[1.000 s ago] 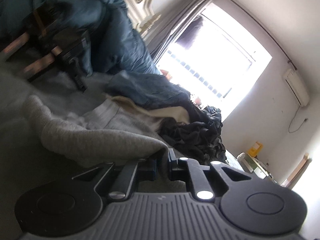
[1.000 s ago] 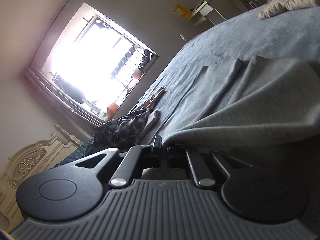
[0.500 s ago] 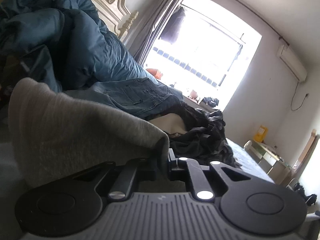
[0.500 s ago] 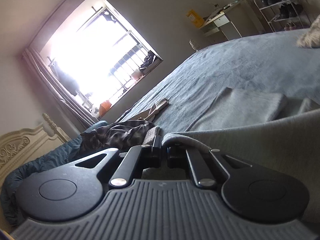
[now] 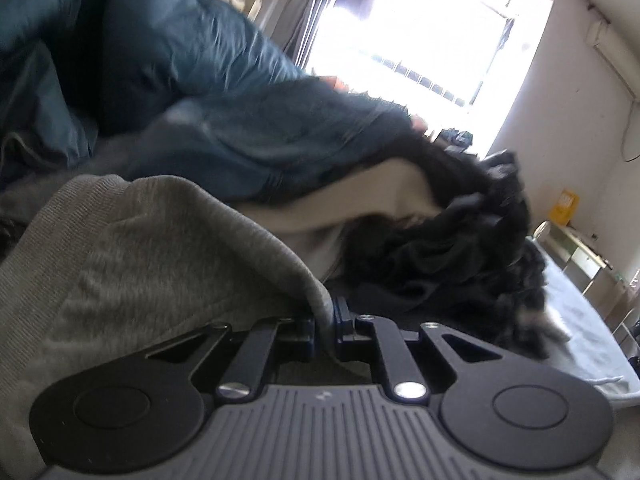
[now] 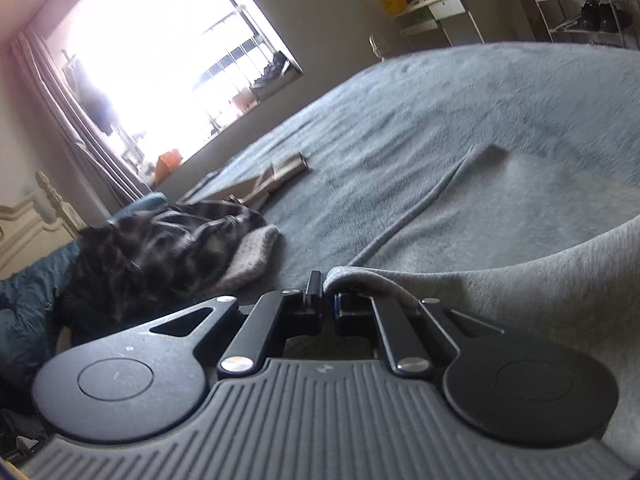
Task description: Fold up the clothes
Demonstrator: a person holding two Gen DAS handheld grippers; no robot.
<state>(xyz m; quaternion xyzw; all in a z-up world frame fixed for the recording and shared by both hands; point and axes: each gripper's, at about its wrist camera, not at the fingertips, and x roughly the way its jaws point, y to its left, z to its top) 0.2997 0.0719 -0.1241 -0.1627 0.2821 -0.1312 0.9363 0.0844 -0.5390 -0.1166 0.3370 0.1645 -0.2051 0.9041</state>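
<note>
1. Left tool is clenched on an edge of the soft grey knit garment, which drapes off to its left.
2. Right tool is clamped on another edge of the same grey cloth, which trails right.
3. A second ago the garment sagged low toward the grey-blue blanketed bed; now it rides carried between both tools, and the views have swung round.
4. The dark heap of clothes looms nearer.
5. Likely a fold being carried over; laying down comes next.
</note>
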